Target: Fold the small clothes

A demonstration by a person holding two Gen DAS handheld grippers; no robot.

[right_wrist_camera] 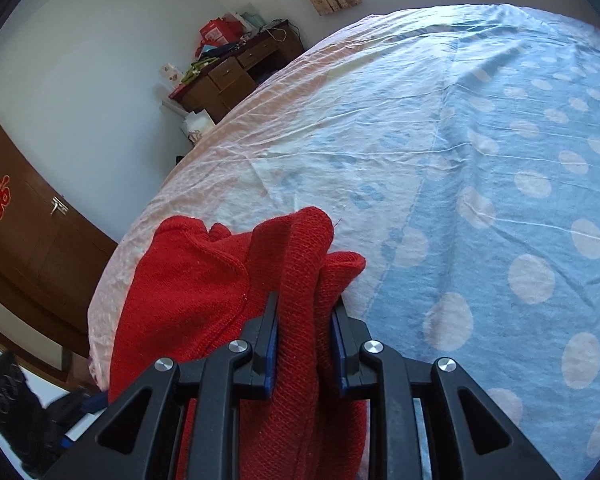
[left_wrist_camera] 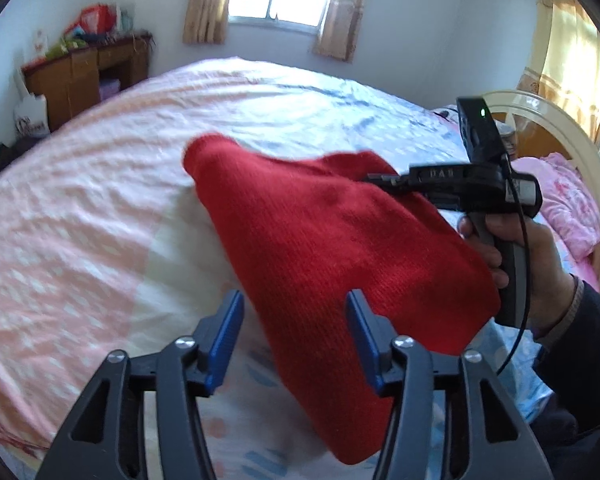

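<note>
Fingers (left_wrist_camera: 234, 340) of the left gripper (left_wrist_camera: 294, 338) stand well apart, their blue pads facing each other across a clear gap. Behind that gap hangs the red knitted garment (left_wrist_camera: 332, 240), but neither pad presses on it; the cloth passes behind the right-hand finger and drops toward the bed (left_wrist_camera: 80, 200) below.

Over on the other side, the right gripper (right_wrist_camera: 304, 344) has its fingers (right_wrist_camera: 270, 344) drawn narrow around a thick bunch of the same red knit, which is squeezed between the pads and bulges out above and below them. From the left wrist view you can see that gripper (left_wrist_camera: 384, 179) reaching in level at the garment's upper right corner, with the person's right hand (left_wrist_camera: 516, 256) wrapped around its grey handle and a dark sleeve (left_wrist_camera: 588, 340) behind.

So the garment is lifted off the bed, held at one end by the right gripper and slanting down across the middle of the scene. In the right wrist view a seamed edge of it folds over to the left of the fingers.

Beneath lies the sheet, pink with pale dots on one half and blue with pale dots on the other, lightly creased. A wooden desk (left_wrist_camera: 88, 76) piled with bags stands against the far wall.
</note>
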